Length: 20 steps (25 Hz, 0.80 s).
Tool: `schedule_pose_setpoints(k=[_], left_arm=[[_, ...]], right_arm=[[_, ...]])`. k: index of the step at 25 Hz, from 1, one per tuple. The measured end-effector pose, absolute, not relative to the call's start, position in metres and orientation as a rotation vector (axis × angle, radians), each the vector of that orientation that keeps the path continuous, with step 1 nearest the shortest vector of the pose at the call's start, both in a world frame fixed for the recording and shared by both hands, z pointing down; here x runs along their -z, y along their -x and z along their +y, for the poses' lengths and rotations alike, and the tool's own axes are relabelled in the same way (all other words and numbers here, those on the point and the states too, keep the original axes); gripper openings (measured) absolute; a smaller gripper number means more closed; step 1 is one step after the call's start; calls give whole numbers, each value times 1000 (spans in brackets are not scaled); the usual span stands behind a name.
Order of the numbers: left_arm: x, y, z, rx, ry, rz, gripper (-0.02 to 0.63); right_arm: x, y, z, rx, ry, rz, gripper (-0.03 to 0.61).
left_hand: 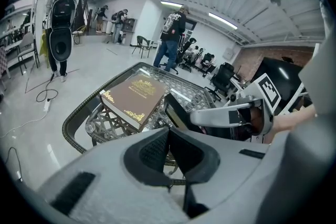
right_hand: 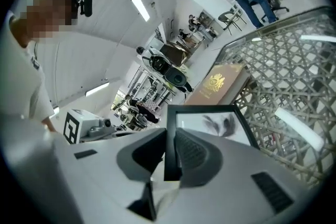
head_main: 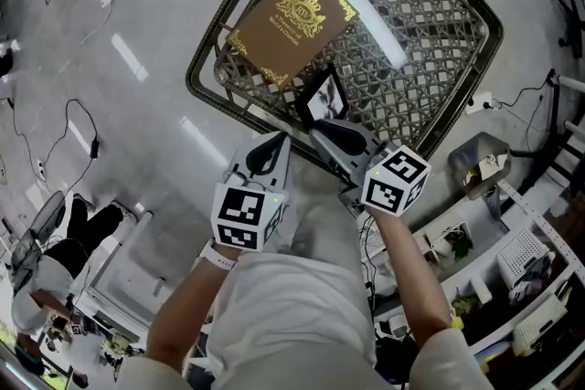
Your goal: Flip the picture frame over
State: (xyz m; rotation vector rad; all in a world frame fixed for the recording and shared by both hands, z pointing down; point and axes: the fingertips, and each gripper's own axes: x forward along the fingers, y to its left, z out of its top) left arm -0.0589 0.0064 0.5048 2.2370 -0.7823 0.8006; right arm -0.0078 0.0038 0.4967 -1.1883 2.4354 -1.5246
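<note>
Right gripper (head_main: pixel 331 140), lower centre of head view: jaws clamped on near edge of picture frame (head_main: pixel 322 98). Frame tilted up at near rim of desk (head_main: pixel 203 59), picture side showing, just below brown book (head_main: pixel 288 23). Left gripper (head_main: pixel 269 152) alongside, jaws together, empty. Step, judged: flip begun. Next: rotate frame over, lay face down.

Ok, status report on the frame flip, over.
Right tool clamped on picture frame edge; frame tilted, picture side showing. Left tool shut, empty. Book close beside it on the wicker table.
</note>
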Motion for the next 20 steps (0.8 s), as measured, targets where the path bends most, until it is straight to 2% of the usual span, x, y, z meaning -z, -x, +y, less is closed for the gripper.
schedule_pose_setpoints(k=[20], left_arm=[[-512, 73, 5, -789, -2202, -821, 25]], right_arm=[[-487, 10, -20, 1696, 881, 1942, 75]])
